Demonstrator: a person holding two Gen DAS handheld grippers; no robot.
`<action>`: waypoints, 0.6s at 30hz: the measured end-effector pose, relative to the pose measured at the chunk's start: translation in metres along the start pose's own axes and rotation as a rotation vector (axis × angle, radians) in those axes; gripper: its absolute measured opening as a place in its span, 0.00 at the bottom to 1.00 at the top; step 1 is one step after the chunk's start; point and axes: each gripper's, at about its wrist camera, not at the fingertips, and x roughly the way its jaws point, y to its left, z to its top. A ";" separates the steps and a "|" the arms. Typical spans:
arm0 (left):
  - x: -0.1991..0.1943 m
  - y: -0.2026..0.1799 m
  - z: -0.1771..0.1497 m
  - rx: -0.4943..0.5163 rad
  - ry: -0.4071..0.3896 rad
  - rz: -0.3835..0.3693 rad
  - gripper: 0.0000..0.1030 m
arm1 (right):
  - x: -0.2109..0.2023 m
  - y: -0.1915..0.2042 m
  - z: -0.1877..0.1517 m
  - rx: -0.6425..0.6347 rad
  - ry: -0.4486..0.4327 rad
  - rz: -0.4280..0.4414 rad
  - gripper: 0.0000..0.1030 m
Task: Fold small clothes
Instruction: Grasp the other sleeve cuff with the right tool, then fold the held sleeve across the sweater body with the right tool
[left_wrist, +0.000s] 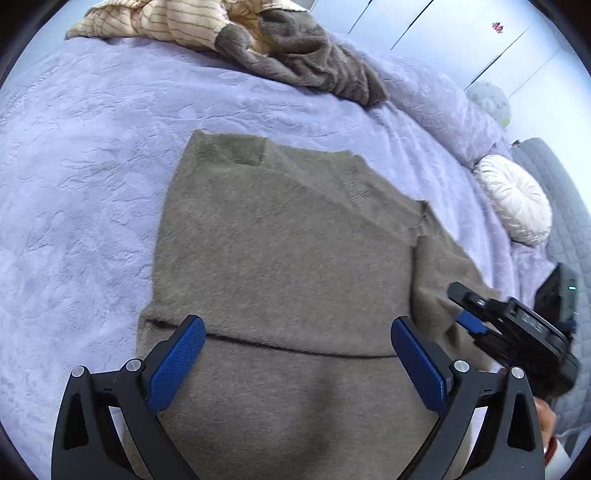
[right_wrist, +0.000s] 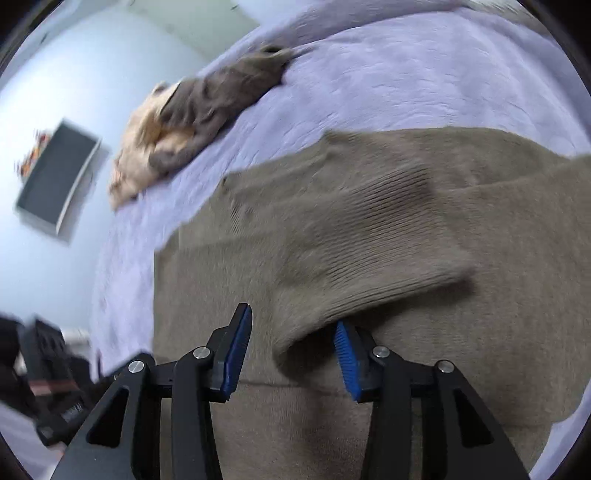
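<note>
A taupe fuzzy sweater (left_wrist: 288, 251) lies flat on the lavender bedspread (left_wrist: 92, 166), one sleeve folded across its body. My left gripper (left_wrist: 297, 332) is open and empty, hovering over the sweater's lower part. My right gripper (right_wrist: 293, 334) is open over the sweater (right_wrist: 461, 332); the ribbed cuff of a sleeve (right_wrist: 369, 251) lies between and just beyond its fingers, not pinched. The right gripper also shows in the left wrist view (left_wrist: 469, 321), at the sweater's right edge by the sleeve.
A heap of clothes, one cream-striped (left_wrist: 159, 22) and one brown (left_wrist: 306, 55), lies at the far side of the bed. A round white cushion (left_wrist: 513, 199) and a lavender pillow (left_wrist: 443, 103) are at the right. The bed edge and the floor show in the right wrist view (right_wrist: 55, 332).
</note>
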 end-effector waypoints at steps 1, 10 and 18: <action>-0.001 -0.002 0.002 -0.006 -0.002 -0.032 0.98 | -0.002 -0.007 0.004 0.050 -0.013 -0.001 0.46; 0.023 0.000 0.028 -0.154 0.051 -0.305 0.98 | 0.030 0.073 -0.004 -0.264 0.088 0.083 0.11; 0.064 -0.012 0.031 -0.150 0.116 -0.270 0.98 | 0.020 0.052 -0.046 -0.222 0.190 0.035 0.43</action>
